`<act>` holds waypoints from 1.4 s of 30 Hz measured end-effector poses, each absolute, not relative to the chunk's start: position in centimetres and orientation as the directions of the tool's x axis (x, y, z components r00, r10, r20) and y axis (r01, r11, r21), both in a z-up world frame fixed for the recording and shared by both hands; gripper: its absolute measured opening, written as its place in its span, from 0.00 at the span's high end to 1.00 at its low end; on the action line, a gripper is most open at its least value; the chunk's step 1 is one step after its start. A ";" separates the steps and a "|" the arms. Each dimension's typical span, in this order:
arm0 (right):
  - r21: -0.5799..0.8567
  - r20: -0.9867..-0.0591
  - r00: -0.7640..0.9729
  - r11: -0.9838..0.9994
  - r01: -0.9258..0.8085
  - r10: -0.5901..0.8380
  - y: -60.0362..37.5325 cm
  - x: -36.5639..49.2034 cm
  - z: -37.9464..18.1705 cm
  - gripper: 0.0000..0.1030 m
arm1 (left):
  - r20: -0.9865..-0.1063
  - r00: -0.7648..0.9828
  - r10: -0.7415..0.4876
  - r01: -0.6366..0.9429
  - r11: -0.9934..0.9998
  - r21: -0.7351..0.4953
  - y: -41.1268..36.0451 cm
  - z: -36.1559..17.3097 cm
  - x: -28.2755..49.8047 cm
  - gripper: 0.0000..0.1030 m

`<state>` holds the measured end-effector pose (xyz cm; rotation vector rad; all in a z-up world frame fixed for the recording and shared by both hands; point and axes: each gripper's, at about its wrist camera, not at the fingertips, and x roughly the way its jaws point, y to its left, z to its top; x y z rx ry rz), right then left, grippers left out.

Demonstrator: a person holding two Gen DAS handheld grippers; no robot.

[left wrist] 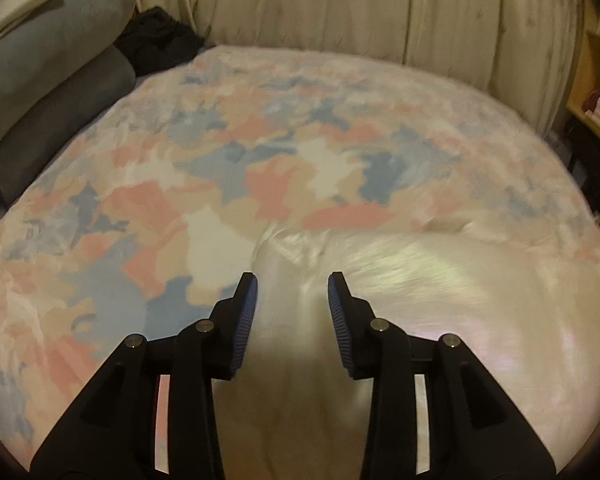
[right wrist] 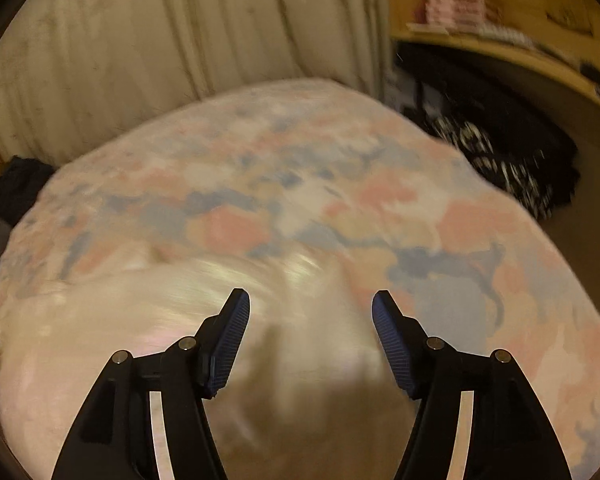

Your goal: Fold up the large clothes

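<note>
1. Left gripper (left wrist: 292,280): jaws spread, nothing pinched; shiny cream garment (left wrist: 420,320) visible in the gap, pads clear of it.
2. Right gripper (right wrist: 311,297): jaws spread wider, nothing between the pads; same cream garment (right wrist: 140,320) below.
3. Garment: lower centre and lower right of the left wrist view, lower left and centre of the right wrist view; lying on the patterned bedspread (left wrist: 220,160). Blurred, folds hard to read.
4. Bedspread: pink, blue, beige patches, fills mid-frame in both views.
5. Grey pillows (left wrist: 52,80) stacked upper left in left view, dark cloth (left wrist: 160,40) just beside them.
6. Cream curtain (left wrist: 360,12) across the top.
7. Wooden shelf (right wrist: 500,40) upper right in right view, black printed fabric (right wrist: 500,160) below it.
</note>
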<state>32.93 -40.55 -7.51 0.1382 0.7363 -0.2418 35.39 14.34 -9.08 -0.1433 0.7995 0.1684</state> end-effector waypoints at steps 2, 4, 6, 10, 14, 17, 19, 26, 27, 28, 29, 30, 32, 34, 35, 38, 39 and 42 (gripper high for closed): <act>0.019 -0.653 0.745 0.981 0.195 -0.136 -37.8 32.4 -5.9 0.37 | -0.698 0.714 0.061 -0.161 0.984 -0.078 12.9 -7.6 34.5 0.67; -0.006 -0.645 0.759 0.993 0.115 -0.092 -34.7 32.1 -4.9 0.37 | -0.676 0.736 0.027 -0.106 0.991 -0.077 10.6 -6.1 33.7 0.67; -0.006 -0.642 0.766 0.999 0.045 -0.039 -31.7 32.0 -4.3 0.37 | -0.669 0.743 -0.004 -0.062 0.995 -0.075 8.0 -5.3 33.2 0.67; 0.030 -0.646 0.761 0.998 -0.055 0.061 -26.5 32.2 -4.8 0.37 | -0.679 0.731 -0.058 0.015 0.997 -0.069 3.1 -5.7 33.0 0.67; 0.062 -0.674 0.730 0.994 -0.093 0.111 -22.3 33.2 -7.4 0.38 | -0.700 0.713 -0.043 0.021 0.999 -0.040 -0.2 -8.2 33.7 0.67; 0.026 -0.712 0.697 0.996 -0.090 0.082 -20.4 34.0 -10.2 0.38 | -0.724 0.690 0.013 -0.017 1.000 0.002 -0.9 -11.1 34.8 0.67; 0.020 -0.734 0.676 0.996 -0.083 0.071 -20.6 34.7 -11.8 0.38 | -0.728 0.685 0.028 -0.039 0.999 0.002 -0.5 -12.4 35.5 0.67; 0.046 -0.745 0.664 0.998 -0.043 0.063 -24.0 36.1 -14.6 0.38 | -0.736 0.675 0.051 -0.049 0.998 0.025 -0.2 -14.4 36.7 0.65; 0.052 -0.744 0.665 0.998 -0.037 0.063 -24.7 36.5 -14.9 0.38 | -0.734 0.676 0.056 -0.049 0.998 0.031 -0.2 -14.5 36.8 0.64; 0.052 -0.743 0.666 0.998 -0.033 0.061 -25.1 36.6 -15.1 0.38 | -0.735 0.676 0.059 -0.048 0.998 0.035 -0.2 -14.8 36.9 0.64; 0.048 -0.743 0.667 0.998 -0.032 0.058 -25.4 36.8 -15.3 0.38 | -0.736 0.674 0.061 -0.048 0.998 0.039 -0.1 -14.9 37.0 0.62; 0.044 -0.743 0.667 0.999 -0.031 0.053 -25.7 37.1 -15.4 0.38 | -0.739 0.671 0.061 -0.048 0.998 0.039 0.0 -15.1 37.2 0.62; 0.038 -0.740 0.671 0.999 -0.027 0.046 -26.3 37.4 -15.7 0.38 | -0.744 0.667 0.051 -0.042 0.999 0.031 0.3 -15.3 37.4 0.62; 0.021 -0.737 0.675 0.999 -0.026 0.034 -26.7 37.4 -15.8 0.38 | -0.749 0.661 0.045 -0.035 0.999 0.030 0.9 -15.4 37.7 0.62; 0.014 -0.736 0.677 1.000 -0.024 0.026 -27.1 37.4 -15.8 0.38 | -0.750 0.660 0.049 -0.034 0.999 0.035 1.1 -15.4 37.8 0.62; -0.004 -0.733 0.680 1.000 -0.006 0.001 -28.4 37.5 -15.8 0.42 | -0.748 0.659 0.080 -0.058 0.997 0.056 2.8 -15.4 38.2 0.62; -0.013 -0.732 0.681 1.000 0.001 -0.010 -29.4 37.6 -15.8 0.43 | -0.748 0.658 0.086 -0.067 0.996 0.056 3.6 -15.3 38.4 0.62; -0.027 -0.727 0.685 0.999 0.032 -0.042 -31.9 37.6 -15.6 0.49 | -0.744 0.659 0.112 -0.100 0.993 0.061 6.1 -15.2 38.6 0.69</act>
